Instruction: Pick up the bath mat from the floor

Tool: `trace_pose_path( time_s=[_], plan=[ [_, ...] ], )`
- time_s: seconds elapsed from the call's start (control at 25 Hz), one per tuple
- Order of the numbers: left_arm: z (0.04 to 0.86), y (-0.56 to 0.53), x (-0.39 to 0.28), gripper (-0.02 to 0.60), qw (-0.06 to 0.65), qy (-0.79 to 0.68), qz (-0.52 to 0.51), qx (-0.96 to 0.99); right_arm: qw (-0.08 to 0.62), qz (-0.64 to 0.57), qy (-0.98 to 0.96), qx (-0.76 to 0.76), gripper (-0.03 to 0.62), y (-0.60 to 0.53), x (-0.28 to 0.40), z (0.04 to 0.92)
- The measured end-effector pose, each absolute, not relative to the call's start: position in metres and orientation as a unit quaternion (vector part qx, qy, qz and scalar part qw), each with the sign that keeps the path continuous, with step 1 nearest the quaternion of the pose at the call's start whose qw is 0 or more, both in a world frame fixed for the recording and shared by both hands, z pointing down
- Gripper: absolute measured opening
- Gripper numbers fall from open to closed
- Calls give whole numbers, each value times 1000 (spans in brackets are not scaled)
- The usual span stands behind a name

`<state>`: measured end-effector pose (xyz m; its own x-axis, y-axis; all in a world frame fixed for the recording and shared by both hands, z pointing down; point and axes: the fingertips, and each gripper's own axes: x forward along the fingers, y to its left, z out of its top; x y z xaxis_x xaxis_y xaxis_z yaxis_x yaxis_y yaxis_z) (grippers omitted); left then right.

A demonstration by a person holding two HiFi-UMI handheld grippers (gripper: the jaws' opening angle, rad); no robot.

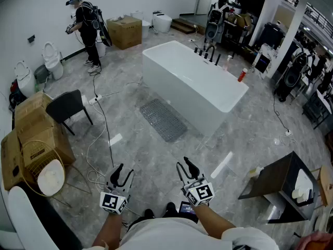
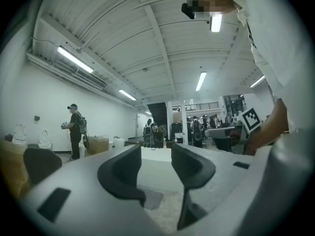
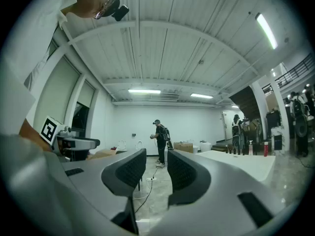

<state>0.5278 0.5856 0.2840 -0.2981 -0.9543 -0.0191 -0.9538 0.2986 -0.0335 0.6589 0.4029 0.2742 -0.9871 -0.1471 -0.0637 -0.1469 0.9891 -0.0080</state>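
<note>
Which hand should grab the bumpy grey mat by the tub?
Probably the left. The left hand-held gripper is open and empty, and its own view shows the bath mat straight ahead between its jaws. The right hand-held gripper is open too, but its view misses the mat.

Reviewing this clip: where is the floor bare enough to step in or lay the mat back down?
Bare concrete lies between the bath mat and the left gripper and right gripper, and between the bathtub and dark table. The left is crowded: cable, chair, cardboard boxes. The bathtub borders the mat's far side.
</note>
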Motion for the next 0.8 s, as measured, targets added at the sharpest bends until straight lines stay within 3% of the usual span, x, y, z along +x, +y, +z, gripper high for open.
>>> trace_pose_path(
  time_s=[0.36, 0.68, 0.8],
  plan=[
    [274, 609, 536, 189, 16, 799, 1, -601, 29, -21, 998, -52, 153, 428, 657, 278],
    [245, 610, 548, 181, 45, 803, 12, -594, 136, -43, 988, -58, 163, 416, 690, 244],
    [239, 610, 557, 152, 69, 804, 19, -591, 124, -46, 989, -60, 163, 410, 698, 251]
  ],
)
